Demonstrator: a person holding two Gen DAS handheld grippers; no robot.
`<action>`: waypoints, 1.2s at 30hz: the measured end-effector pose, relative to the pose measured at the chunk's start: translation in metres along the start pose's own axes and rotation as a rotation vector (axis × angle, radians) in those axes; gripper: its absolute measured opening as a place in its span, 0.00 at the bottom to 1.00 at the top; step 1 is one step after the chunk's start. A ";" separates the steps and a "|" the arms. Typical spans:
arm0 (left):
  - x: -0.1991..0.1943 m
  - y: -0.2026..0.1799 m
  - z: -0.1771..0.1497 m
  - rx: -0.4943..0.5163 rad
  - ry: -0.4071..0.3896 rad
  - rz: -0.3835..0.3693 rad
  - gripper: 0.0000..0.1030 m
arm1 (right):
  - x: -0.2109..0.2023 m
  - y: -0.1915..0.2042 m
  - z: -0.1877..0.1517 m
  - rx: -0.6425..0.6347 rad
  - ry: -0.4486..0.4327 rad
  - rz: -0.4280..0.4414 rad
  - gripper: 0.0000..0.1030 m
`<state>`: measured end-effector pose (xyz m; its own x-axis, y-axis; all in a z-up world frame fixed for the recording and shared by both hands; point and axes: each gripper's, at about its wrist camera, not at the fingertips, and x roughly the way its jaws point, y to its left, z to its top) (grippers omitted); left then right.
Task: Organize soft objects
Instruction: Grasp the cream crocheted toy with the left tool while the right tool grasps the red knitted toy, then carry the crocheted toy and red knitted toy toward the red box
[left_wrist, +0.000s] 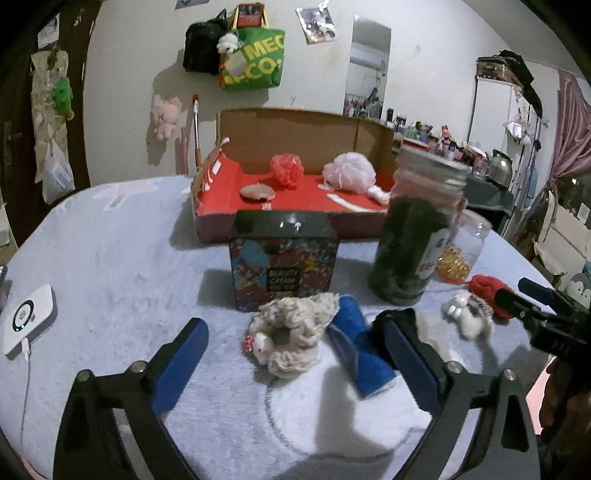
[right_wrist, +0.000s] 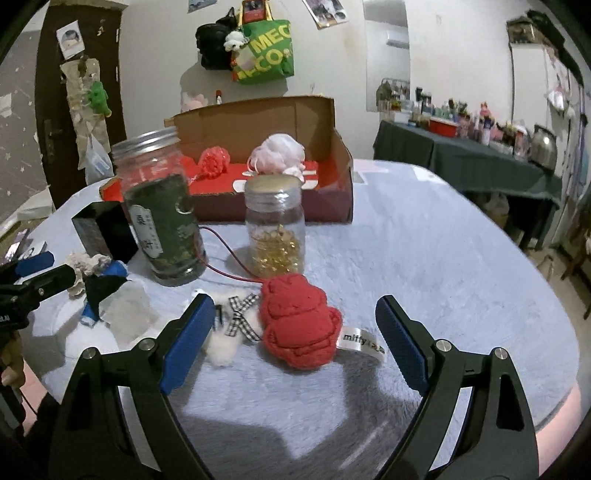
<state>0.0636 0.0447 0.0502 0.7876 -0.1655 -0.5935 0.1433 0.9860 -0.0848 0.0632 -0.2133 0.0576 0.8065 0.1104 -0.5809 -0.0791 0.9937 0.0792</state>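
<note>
A beige knitted scrunchie with a tiny white plush (left_wrist: 291, 336) lies on the pale blue table cover, between the fingers of my open left gripper (left_wrist: 291, 325), pads apart from it. A blue cloth piece (left_wrist: 354, 347) leans against the right finger. In the right wrist view a red knitted plush (right_wrist: 299, 325) with a white label lies between the fingers of my open right gripper (right_wrist: 293, 302), untouched. A white fluffy piece with a checked bow (right_wrist: 236, 325) lies by the left finger. Farther back, a cardboard box (left_wrist: 288, 122) with a red floor holds a red pouf (left_wrist: 286, 170) and a pink pouf (left_wrist: 349, 173).
A patterned tin (left_wrist: 282, 258) stands just behind the scrunchie. A tall jar of green leaves (left_wrist: 413, 229) and a small jar of golden beads (right_wrist: 275, 229) stand before the box. A white device on a cable (left_wrist: 29, 321) lies at the left. A red cord (right_wrist: 225, 266) crosses the cover.
</note>
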 end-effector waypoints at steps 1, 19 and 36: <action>0.003 0.002 0.000 -0.003 0.012 0.000 0.90 | 0.002 -0.003 0.000 0.010 0.006 0.004 0.87; -0.001 0.007 0.007 0.003 0.025 -0.048 0.29 | -0.002 -0.016 0.008 0.139 0.001 0.221 0.37; 0.002 -0.050 0.014 0.081 0.043 -0.200 0.29 | -0.004 0.031 0.009 0.112 -0.002 0.355 0.37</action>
<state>0.0662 -0.0052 0.0644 0.7128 -0.3550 -0.6049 0.3429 0.9287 -0.1409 0.0622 -0.1834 0.0695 0.7413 0.4480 -0.4998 -0.2899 0.8853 0.3636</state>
